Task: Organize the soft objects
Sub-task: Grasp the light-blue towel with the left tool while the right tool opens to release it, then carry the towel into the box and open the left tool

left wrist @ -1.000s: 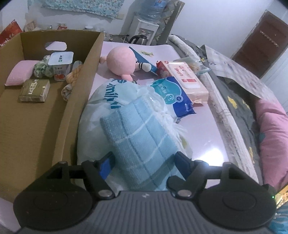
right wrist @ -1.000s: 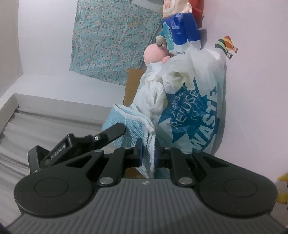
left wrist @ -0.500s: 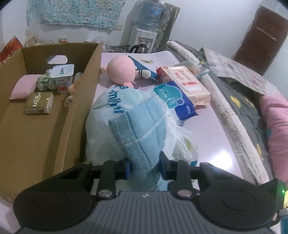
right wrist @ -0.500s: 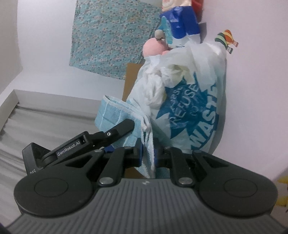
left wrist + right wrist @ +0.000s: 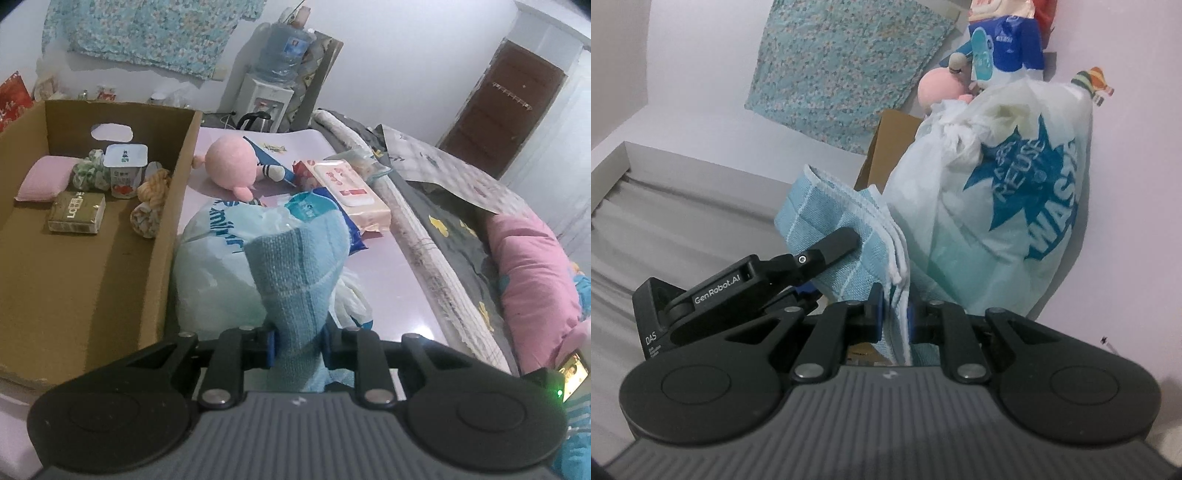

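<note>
The towel (image 5: 295, 273), blue with pale checks, is held off the desk (image 5: 391, 280) at the near edge of the scene, bunched between both tools. The left gripper (image 5: 297, 341) has its fingers clenched on the towel's lower fold; the right gripper (image 5: 894, 317) pinches its white-hemmed edge, fingers tight on the cloth. A two-point hold likely serves to keep the limp cloth gathered for transfer. Directly behind it stands a bag (image 5: 218, 266), white plastic with blue print, touching the towel. The box (image 5: 173, 206), open-topped cardboard, sits left of the bag, its right wall just beside it; its near floor is bare, with small items only at the far end. A plush (image 5: 231, 164) and wipes (image 5: 347, 188) lie farther right on the desk. Route over the wall appears unobstructed.
</note>
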Available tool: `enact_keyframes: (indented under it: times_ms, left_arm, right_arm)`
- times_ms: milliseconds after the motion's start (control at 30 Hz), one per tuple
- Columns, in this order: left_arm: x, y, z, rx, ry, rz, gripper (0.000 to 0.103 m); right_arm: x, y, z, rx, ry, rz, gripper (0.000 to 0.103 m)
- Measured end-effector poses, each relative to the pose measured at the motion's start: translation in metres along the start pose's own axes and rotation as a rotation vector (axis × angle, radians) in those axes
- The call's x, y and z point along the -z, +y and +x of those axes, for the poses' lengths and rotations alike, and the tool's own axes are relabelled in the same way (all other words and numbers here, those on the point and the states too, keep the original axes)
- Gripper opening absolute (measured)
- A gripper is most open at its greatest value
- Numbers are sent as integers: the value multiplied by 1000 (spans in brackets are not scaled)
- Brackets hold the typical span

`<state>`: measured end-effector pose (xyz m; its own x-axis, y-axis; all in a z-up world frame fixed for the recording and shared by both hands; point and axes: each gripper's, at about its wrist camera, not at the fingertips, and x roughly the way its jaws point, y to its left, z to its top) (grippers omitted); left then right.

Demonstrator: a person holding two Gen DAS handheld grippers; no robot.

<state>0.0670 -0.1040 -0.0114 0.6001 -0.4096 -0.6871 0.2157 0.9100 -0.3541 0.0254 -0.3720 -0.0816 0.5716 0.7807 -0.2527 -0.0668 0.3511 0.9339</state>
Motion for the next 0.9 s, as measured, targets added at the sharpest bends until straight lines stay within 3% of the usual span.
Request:
enact_keyframes:
  times_ms: [267, 433, 500, 600, 633, 767, 900]
  left_arm:
    - [-1, 8, -41, 20, -117, 47, 17]
    - [-19, 25, -82, -16, -206, 65, 17]
    - [-32, 38, -97, -35, -233, 53, 17]
    - [-49, 63, -113, -57, -246, 3, 17]
    - [-55, 74, -116, -66, -242, -16, 17]
    - [-75, 122, -109, -131, -181, -72, 17]
    - [-93, 174, -71, -160, -25, -71, 17]
  right_arm:
    - [5, 39, 11, -17, 26, -87, 12]
    - [-6, 81, 40, -71, 79, -165, 13]
    - [-12, 101, 58, -99, 107, -193, 18]
    - [-17, 127, 83, -116, 126, -246, 38]
    - [-18, 133, 89, -117, 122, -261, 46]
    - [-21, 137, 92, -118, 111, -257, 48]
    - [-20, 118, 77, -54, 95, -227, 48]
